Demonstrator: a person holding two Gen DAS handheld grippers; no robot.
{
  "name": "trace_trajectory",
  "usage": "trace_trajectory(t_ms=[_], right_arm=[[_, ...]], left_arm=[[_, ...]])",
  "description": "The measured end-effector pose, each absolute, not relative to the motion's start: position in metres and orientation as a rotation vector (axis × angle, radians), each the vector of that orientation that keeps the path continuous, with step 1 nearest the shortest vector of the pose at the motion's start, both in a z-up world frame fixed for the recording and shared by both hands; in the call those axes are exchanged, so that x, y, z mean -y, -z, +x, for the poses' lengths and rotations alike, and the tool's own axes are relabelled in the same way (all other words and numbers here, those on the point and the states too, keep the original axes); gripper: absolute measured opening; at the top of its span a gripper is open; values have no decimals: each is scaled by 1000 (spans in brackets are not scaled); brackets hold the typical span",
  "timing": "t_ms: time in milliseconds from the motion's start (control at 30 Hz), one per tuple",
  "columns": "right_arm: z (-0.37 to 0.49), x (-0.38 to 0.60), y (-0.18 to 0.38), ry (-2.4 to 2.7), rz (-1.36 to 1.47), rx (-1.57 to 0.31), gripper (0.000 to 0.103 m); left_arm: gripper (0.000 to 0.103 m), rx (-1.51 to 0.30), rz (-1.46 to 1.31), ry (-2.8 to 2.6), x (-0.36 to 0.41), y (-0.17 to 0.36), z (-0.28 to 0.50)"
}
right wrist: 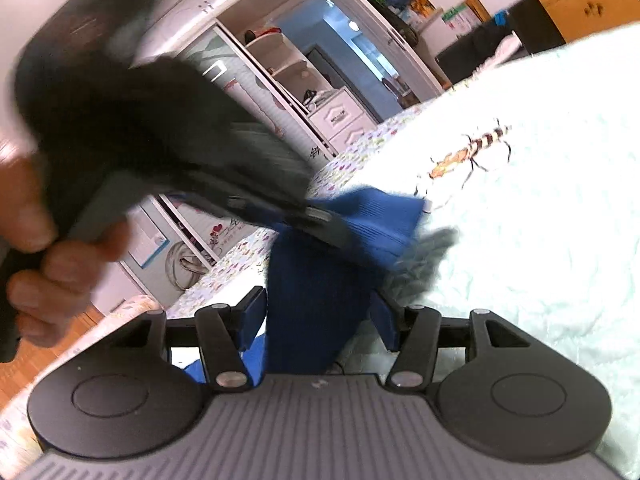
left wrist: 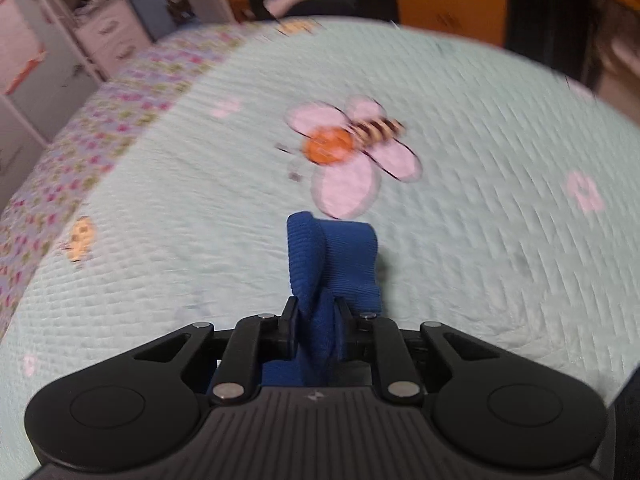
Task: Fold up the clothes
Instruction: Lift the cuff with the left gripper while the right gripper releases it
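Left gripper (left wrist: pixel 316 320) clamped on blue cloth (left wrist: pixel 340 256) to lift it; right gripper (right wrist: pixel 318 320) loose around it, jaws apart.

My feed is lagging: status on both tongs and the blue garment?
Left tongs shut on the blue garment, lifted off the quilt. Right tongs wider, blue cloth between them, grip unclear. Nothing in the way.

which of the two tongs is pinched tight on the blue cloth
The left tongs: their jaws sit close together, squeezing a bunched fold of the blue cloth. The right tongs stand much wider, the cloth passing between them.
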State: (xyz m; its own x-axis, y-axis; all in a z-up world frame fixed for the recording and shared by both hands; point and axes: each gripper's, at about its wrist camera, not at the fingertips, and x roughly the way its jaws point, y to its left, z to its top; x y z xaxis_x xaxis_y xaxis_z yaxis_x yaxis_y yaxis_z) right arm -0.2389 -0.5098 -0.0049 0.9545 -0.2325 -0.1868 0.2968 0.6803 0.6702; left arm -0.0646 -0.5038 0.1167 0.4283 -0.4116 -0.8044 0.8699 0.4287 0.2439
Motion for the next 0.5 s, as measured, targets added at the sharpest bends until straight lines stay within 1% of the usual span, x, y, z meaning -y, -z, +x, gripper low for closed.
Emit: trace_trajectory(t_ms=[133,200,333,500], right_arm=[[-234,510,6,300,797,-97,60],[-218,520,14,298,813,-106,60],[-202,541,23,291,821,-112,60],[-200,538,27,279,826,-125,60]], left_arm=[[18,-692,595,816,450,-149,-44],[18,-684,532,762,422,-160,-33],[17,-662,442,681,371,-175,-17],[17,-651,380,632,324,-184,-12]])
